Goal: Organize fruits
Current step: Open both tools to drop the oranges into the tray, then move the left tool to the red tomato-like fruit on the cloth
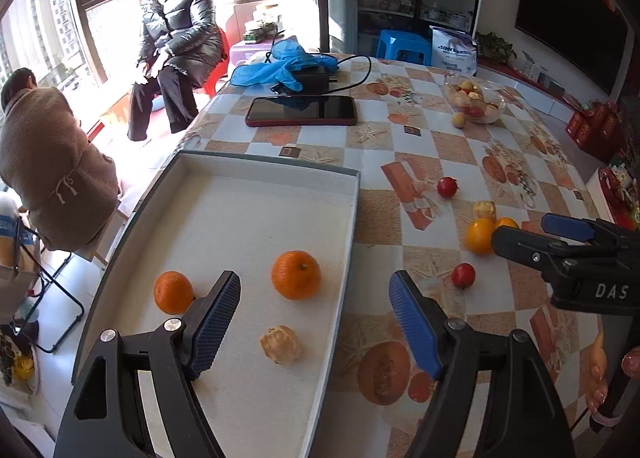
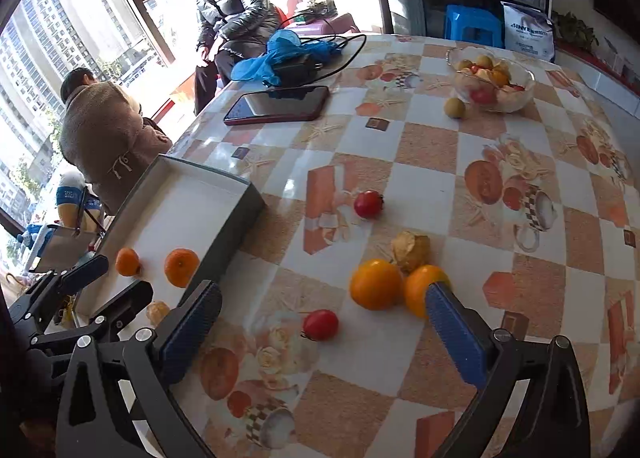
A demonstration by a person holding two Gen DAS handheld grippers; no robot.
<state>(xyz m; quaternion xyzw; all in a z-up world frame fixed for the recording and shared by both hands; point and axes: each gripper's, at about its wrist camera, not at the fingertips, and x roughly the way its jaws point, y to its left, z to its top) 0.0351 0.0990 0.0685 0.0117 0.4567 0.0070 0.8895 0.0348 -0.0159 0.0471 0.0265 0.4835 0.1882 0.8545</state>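
Nearest the lens in the left wrist view, the left gripper (image 1: 314, 316) has its jaws spread with nothing between the blue pads, hanging over the white tray (image 1: 240, 193) that fills the lower left of the frame. Just beyond the pads lie a pale peeled fruit (image 1: 281, 344) and two oranges (image 1: 296, 274), all loose on the tray floor and apart from one another. At the right edge of that frame the right gripper (image 1: 560, 234) reaches in over the tablecloth (image 1: 440, 145).

Seen from the right wrist, the right gripper's jaws stand wide and empty; a small red fruit (image 2: 320, 324) sits between them but farther on, untouched. Past it, centre right, two yellow-orange fruits (image 2: 376, 284) touch each other with a husked fruit (image 2: 411, 250) behind. Another red fruit (image 2: 368, 203) lies mid-frame. Farther up are a phone (image 2: 280, 105) and, upper right, a glass bowl (image 2: 520, 95) of fruit.
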